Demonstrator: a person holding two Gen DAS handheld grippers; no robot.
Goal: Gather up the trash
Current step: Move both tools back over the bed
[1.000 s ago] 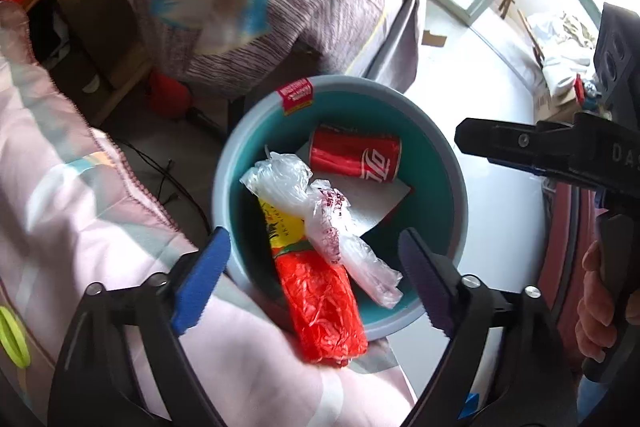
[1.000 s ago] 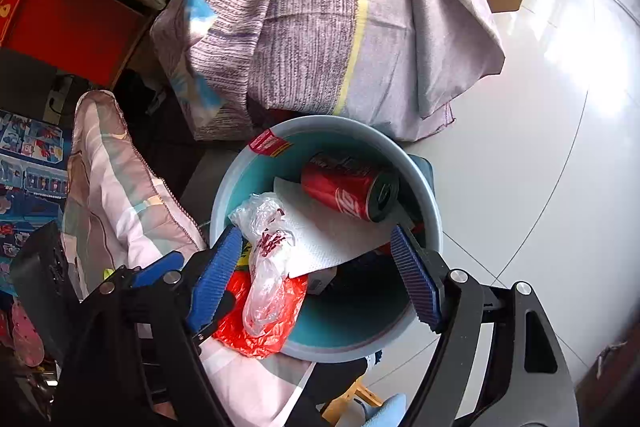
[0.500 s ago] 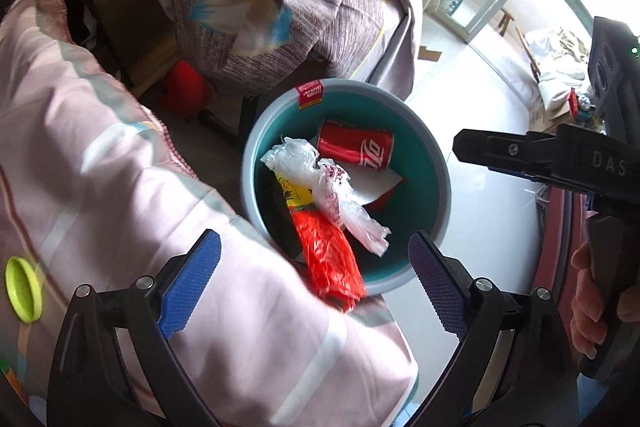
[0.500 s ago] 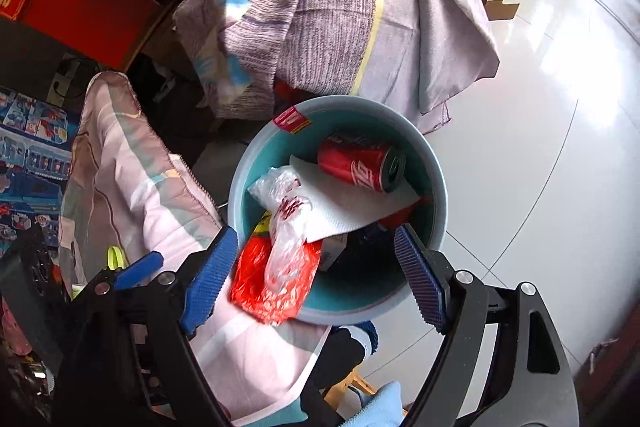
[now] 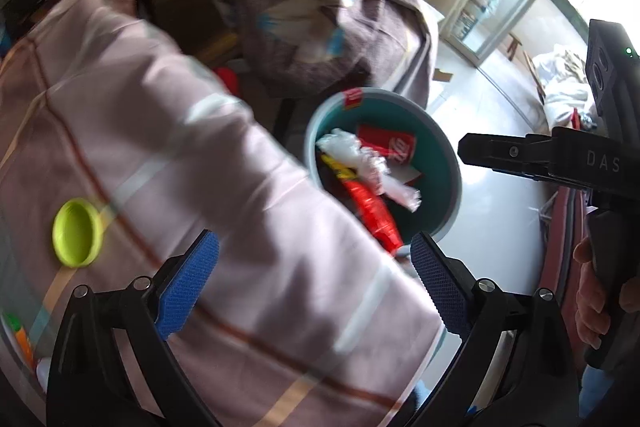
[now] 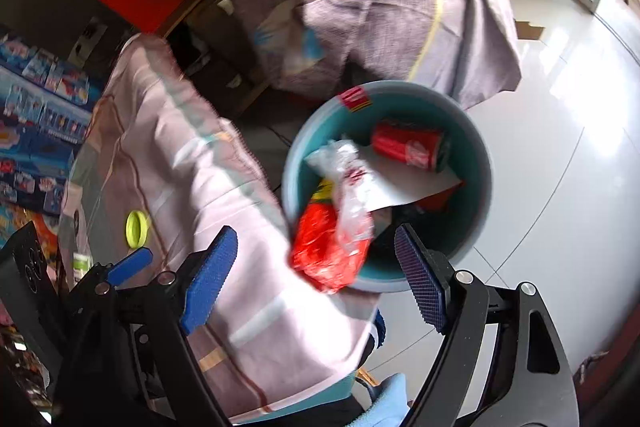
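Between the wide-apart blue fingers of the left gripper (image 5: 314, 283) is only pink striped cloth (image 5: 192, 187); it holds nothing. Beyond its tips sits the teal bin (image 5: 452, 195) on the white floor, with a red can (image 5: 386, 147), a clear plastic bag (image 5: 368, 163) and a red wrapper (image 5: 374, 215) inside. Right gripper (image 6: 314, 279) is wide apart and empty too, just above the bin's (image 6: 486, 187) near edge. A green cap (image 5: 76, 231) lies on the cloth, off to the left.

Teal bin (image 6: 478, 163) with grey rim, holding a red soda can (image 6: 408, 146), a red-and-yellow wrapper (image 6: 324, 247) and a clear plastic bag (image 6: 350, 187) with red print; pale pink cloth (image 5: 192, 187) with white and brown stripes, bearing a lime-green cap (image 5: 76, 231); grey-purple blanket (image 6: 400, 7) with a yellow stripe.
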